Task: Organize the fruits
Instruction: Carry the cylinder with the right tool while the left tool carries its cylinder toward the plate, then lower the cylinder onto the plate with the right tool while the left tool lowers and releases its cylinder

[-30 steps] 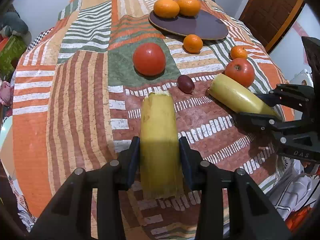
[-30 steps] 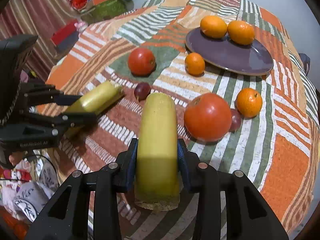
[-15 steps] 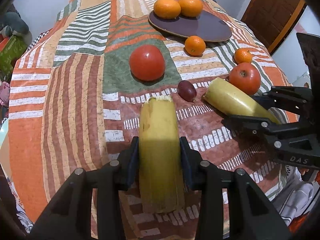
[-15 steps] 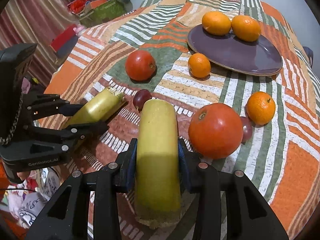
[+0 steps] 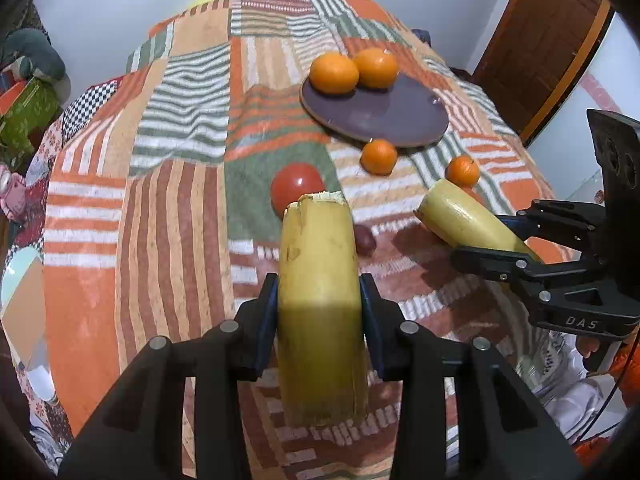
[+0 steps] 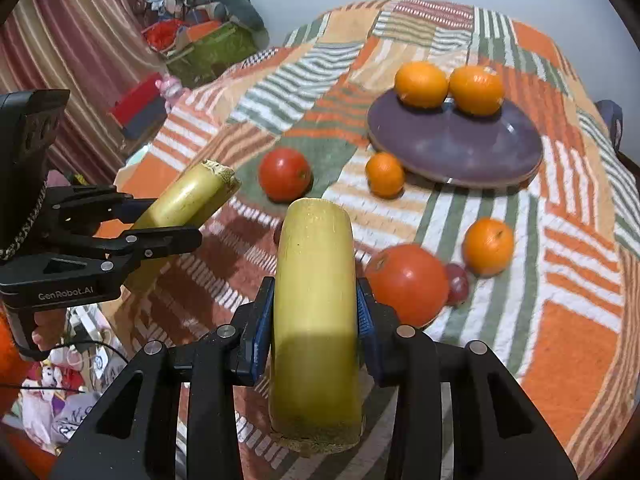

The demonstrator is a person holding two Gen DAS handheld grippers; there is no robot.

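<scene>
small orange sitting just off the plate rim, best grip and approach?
Grip the small orange across its widest middle, coming from above. It is round, so any jaw direction fits, but the purple plate sits close on its far side; set the jaws parallel to the plate's edge. Both the left gripper and right gripper are full now.

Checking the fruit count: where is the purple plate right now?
In the right wrist view the purple plate lies on the far right of the striped blanket, holding two oranges at its back edge.
</scene>
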